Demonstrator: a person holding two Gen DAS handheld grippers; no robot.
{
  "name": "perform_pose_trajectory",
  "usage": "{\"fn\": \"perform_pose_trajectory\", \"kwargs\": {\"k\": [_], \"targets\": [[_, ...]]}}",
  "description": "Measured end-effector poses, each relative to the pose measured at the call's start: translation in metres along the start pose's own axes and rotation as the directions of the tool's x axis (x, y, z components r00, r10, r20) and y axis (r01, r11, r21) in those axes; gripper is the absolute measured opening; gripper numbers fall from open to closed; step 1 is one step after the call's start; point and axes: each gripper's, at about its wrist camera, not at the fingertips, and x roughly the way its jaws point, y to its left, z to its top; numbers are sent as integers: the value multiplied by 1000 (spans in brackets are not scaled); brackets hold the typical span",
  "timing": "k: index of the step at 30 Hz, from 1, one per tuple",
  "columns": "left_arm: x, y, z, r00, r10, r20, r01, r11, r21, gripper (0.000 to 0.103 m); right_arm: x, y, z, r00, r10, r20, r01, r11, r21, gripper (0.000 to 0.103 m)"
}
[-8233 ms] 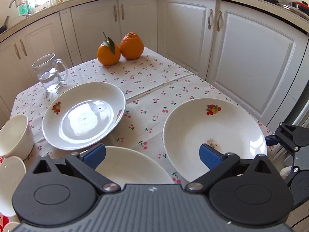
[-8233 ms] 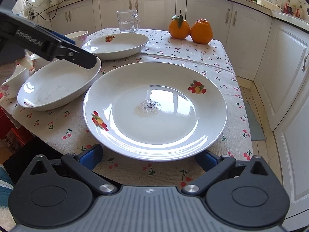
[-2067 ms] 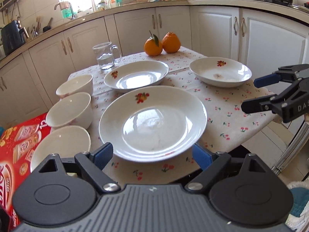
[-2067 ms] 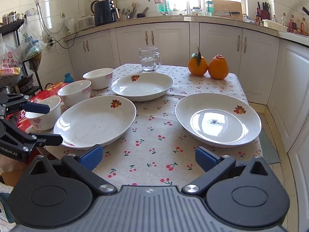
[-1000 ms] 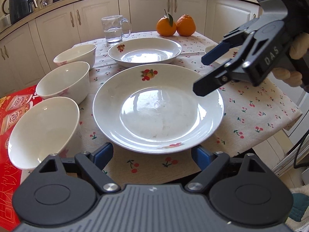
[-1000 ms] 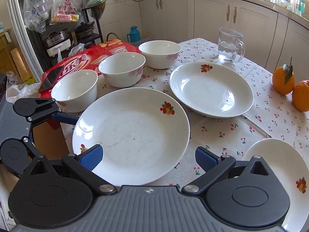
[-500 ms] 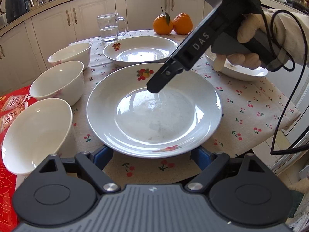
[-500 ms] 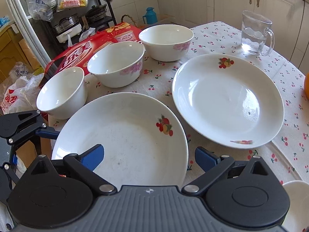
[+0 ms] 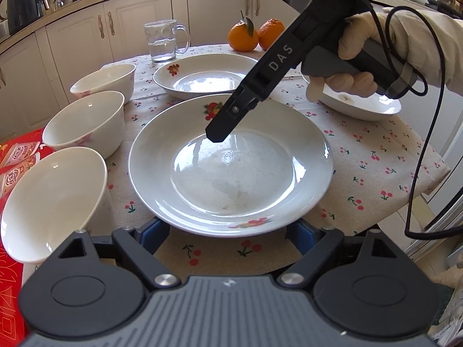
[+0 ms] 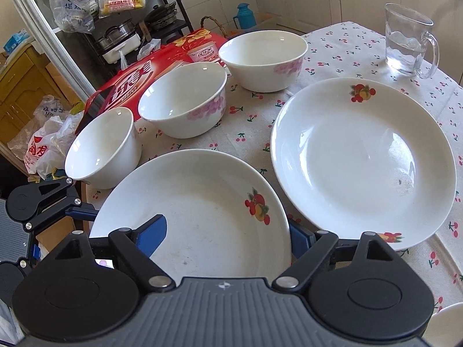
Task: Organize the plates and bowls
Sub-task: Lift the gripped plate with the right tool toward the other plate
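While my left claw (image 9: 227,230) sits spread at the near plate (image 9: 231,167) rim, my right claw (image 10: 222,234), also spread, has swung over it from the far-right plate (image 9: 361,102). Bowls (image 9: 86,121) sit left, unstacked.

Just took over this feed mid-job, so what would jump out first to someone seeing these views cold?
The right gripper, held in a gloved hand, hangs over the near plate, which fills the middle of the left wrist view. The left gripper sits at that plate's near rim, fingers wide apart. Three white bowls line the table's left edge, and two oranges and a glass mug stand at the far end.
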Motion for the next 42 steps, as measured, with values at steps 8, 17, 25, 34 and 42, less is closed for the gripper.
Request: {"fn": "perform_pose_trajectory", "kwargs": {"k": [8,17,25,34,42], "targets": [[0,-1,1,1000,4,2,-4,1000,5,87,1,-3,-1,1000,12,-5,-12,1000,12,90],[-1,-2,2,1000,-8,4,8,1000,12,87,-1,0,-4,1000,-13,-3,13,1000,24,91],[-3,-6,4,1000,-20,9,19,999,34,87,-9,2,-9,1000,-28,4,27,999,42,92],[-7,-6,13,999,-51,4,50,996,71,87,-27,4,-14,998,-52,35,50,997,52,92],[-9,-12,31,996,-89,-2,88,988,130,87,-53,2,-24,993,-89,76,84,994,74,92]]}}
